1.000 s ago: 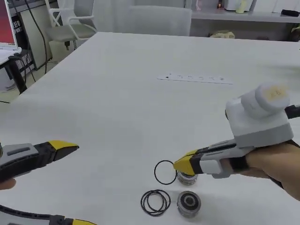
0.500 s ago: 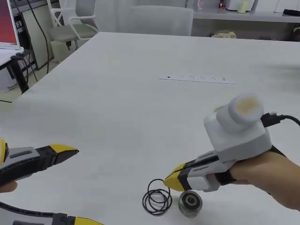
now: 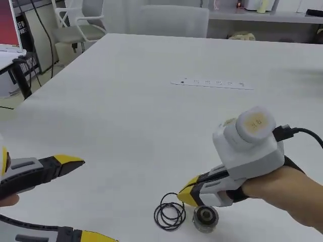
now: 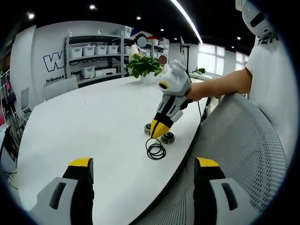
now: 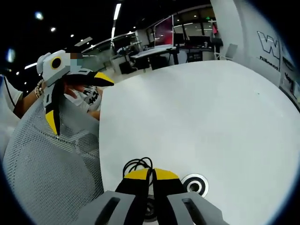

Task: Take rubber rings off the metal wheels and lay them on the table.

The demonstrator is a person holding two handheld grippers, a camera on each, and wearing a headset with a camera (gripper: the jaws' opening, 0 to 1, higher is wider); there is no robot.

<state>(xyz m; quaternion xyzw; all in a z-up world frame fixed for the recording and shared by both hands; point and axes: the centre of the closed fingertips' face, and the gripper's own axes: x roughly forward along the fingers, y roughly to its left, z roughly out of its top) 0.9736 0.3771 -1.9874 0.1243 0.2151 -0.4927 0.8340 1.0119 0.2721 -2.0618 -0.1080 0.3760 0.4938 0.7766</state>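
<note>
My right gripper (image 3: 183, 197) is low over the table's near edge, shut on a thin black rubber ring (image 5: 138, 164) that runs between its jaws. That ring hangs onto a small pile of black rings (image 3: 169, 215) lying flat on the table. A metal wheel (image 3: 205, 217) stands just right of the pile, below the gripper. In the left gripper view two wheels (image 4: 168, 137) (image 4: 148, 127) sit either side of the right gripper's tip (image 4: 158, 130), with the rings (image 4: 155, 150) in front. My left gripper (image 3: 83, 199) is open at the near left, with nothing between its fingers.
The white table (image 3: 151, 101) stretches far ahead, with a flush socket strip (image 3: 212, 83) across its middle. White chairs (image 3: 75, 25) stand beyond the far left corner. A mesh chair back (image 4: 243, 154) is close beside the left gripper.
My right gripper has come toward me from beside the far wheel, bringing the single ring over to the pile. The far wheel is now behind the gripper. The left gripper has stayed put.
</note>
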